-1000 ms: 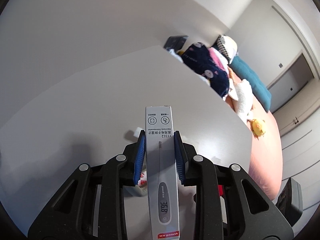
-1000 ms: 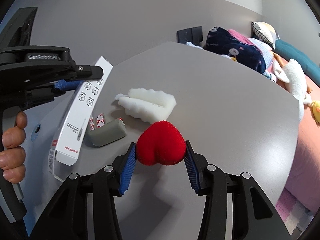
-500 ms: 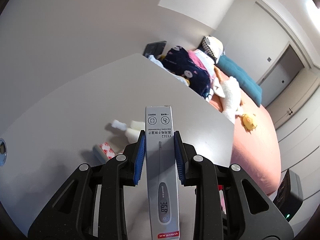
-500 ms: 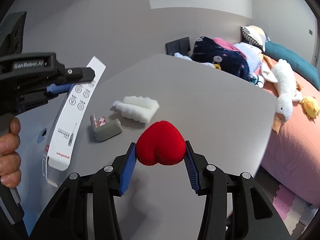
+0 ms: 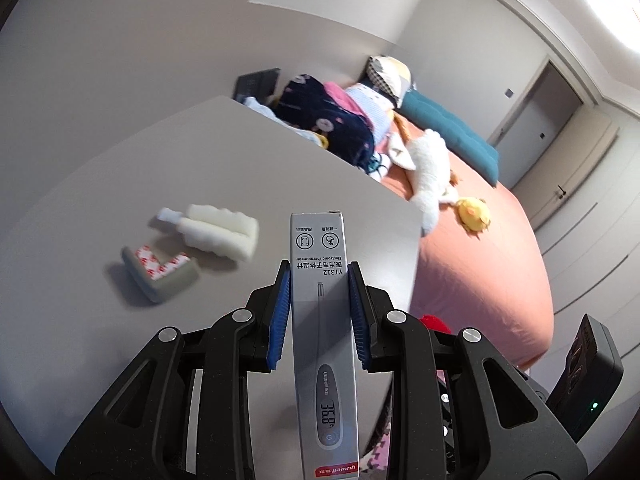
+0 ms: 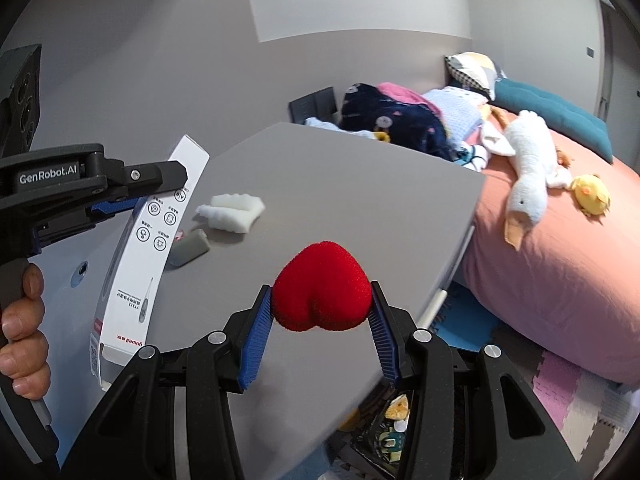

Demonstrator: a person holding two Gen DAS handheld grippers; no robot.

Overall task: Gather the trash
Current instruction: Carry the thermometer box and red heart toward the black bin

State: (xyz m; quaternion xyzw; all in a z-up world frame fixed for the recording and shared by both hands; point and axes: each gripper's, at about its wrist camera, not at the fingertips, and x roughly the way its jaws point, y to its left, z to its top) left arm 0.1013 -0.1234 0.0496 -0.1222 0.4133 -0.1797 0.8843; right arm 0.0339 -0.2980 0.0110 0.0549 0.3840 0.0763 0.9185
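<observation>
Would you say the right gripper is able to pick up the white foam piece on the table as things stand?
Probably not yet: the right gripper is shut on the red heart sponge, so its jaws are occupied. The white foam piece itself lies uncovered on the table.

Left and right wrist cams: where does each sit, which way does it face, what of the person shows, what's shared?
Left wrist: on the left gripper, looking down along its fingers at the clamped thermometer box, table, bed; no hand visible.
Right wrist: on the right gripper, over the held red heart; left gripper and the person's hand show at left.
Shared: box, white foam, grey corner guard, goose toy.
</observation>
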